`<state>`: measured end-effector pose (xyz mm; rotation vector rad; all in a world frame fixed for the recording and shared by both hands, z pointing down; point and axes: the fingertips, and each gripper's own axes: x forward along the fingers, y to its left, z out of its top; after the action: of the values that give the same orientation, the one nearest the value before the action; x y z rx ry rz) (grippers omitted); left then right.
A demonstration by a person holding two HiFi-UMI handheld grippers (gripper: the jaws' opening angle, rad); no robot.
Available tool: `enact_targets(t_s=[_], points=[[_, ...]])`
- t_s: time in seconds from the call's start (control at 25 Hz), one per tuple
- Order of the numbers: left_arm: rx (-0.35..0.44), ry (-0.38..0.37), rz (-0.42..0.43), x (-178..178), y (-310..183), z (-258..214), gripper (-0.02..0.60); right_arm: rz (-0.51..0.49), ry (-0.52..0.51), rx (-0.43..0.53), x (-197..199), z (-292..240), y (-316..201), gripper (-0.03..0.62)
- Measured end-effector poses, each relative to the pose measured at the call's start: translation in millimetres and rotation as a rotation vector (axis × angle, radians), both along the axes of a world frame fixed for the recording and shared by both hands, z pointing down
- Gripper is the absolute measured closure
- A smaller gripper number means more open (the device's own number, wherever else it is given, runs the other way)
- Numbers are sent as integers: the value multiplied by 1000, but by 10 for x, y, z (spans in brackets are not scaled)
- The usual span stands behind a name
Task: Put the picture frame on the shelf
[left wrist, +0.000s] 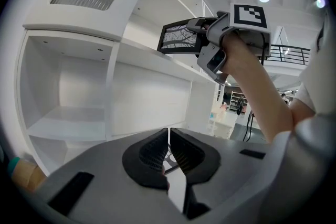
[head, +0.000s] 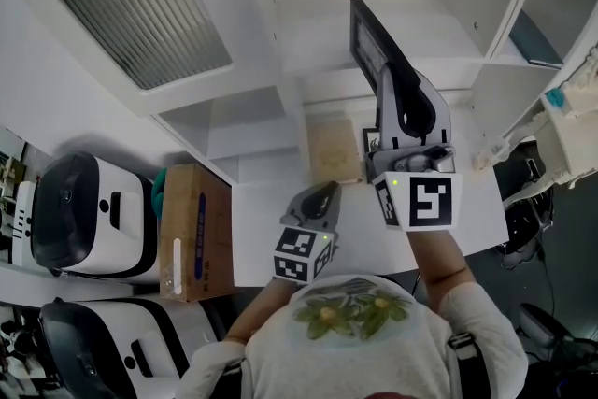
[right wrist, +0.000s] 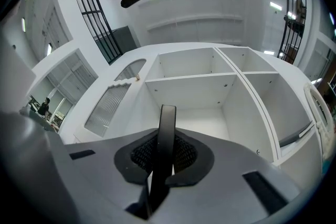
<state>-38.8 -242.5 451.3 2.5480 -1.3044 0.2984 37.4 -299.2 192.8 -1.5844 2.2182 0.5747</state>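
You are gripping the picture frame (head: 372, 47) in your right claw (head: 388, 84), which is clenched on the frame's lower edge and tilting upward. In the right gripper view the black frame (right wrist: 167, 123) is showing edge-on, standing upright between the ribbed pads of that claw (right wrist: 164, 152), which are pressing on it from both sides. In the head view the frame is sitting at about one o'clock from the centre, over a bare board of the white shelf (head: 327, 51). From the left gripper view the picture frame (left wrist: 179, 38) is hanging at twelve o'clock, its glass face turned toward that camera, just above a shelf board (left wrist: 142, 52); whether its lower edge is touching the board cannot be told. Your left claw (head: 322, 196) is resting low over the white counter (head: 374, 243), at seven o'clock from the right one and well apart from the frame. Its jaws are lying together with only a thin slit between the pads (left wrist: 152, 152) and nothing between them. A tan flat item (head: 334, 149) is lying at twelve o'clock from the left claw, and a cardboard box (head: 198, 229) is standing at nine o'clock from it.
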Motion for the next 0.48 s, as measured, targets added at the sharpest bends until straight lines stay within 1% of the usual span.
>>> enact_targets(t_s=[0.48], points=[[-17,2,-17,-24,-99,49,541,-5,0,-13,-1,-57,-175,551]])
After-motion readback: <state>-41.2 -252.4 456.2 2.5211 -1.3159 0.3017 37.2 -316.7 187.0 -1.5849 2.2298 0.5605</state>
